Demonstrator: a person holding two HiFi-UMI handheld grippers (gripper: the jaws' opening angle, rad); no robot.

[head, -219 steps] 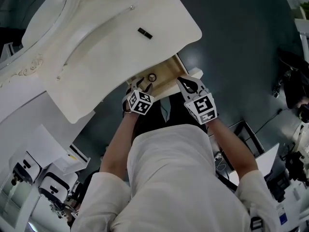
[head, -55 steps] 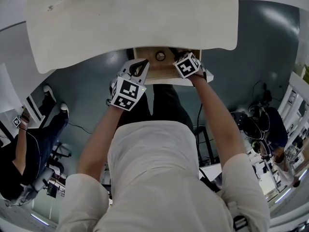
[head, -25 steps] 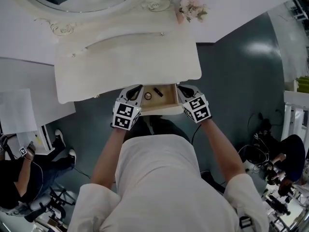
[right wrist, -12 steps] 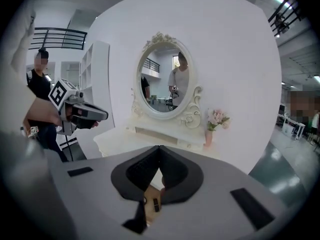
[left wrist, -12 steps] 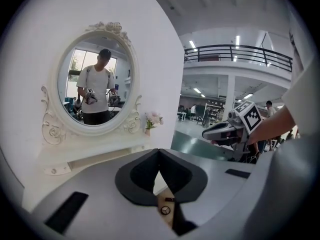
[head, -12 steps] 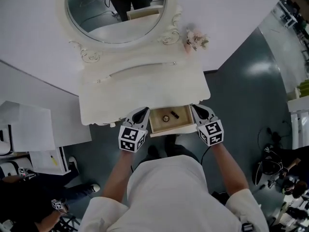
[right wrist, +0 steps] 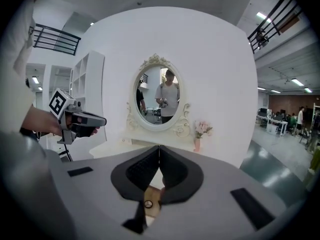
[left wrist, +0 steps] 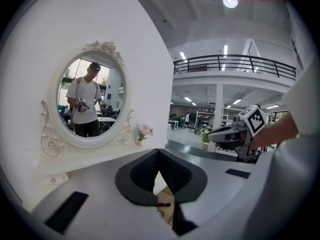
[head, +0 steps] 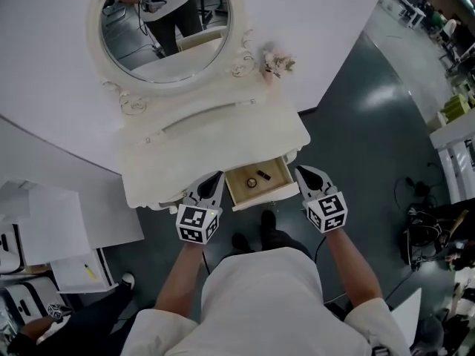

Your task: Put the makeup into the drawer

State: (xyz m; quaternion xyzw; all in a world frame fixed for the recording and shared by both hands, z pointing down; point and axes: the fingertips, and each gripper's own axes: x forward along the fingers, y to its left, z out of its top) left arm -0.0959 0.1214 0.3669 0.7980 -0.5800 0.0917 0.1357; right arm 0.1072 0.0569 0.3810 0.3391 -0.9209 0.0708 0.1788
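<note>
One open light-wood drawer point(head: 263, 198) stuck out of the white dressing tabletop point(head: 215, 147). It held two makeup items: one small black tube point(head: 263, 174) and one small round dark-rimmed piece point(head: 251, 182), lying just apart on the drawer floor. Two grippers: left gripper point(head: 217, 175) and right gripper point(head: 300, 170) flanked the drawer, fingers pressed together, nothing between them. One oval mirror point(head: 167, 21) stood behind.

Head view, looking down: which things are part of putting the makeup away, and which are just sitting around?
For the job: open drawer; black makeup stick and small round item inside it; left gripper, right gripper, both shut, empty.
Just lying about: oval mirror; pink flowers; papers.
</note>
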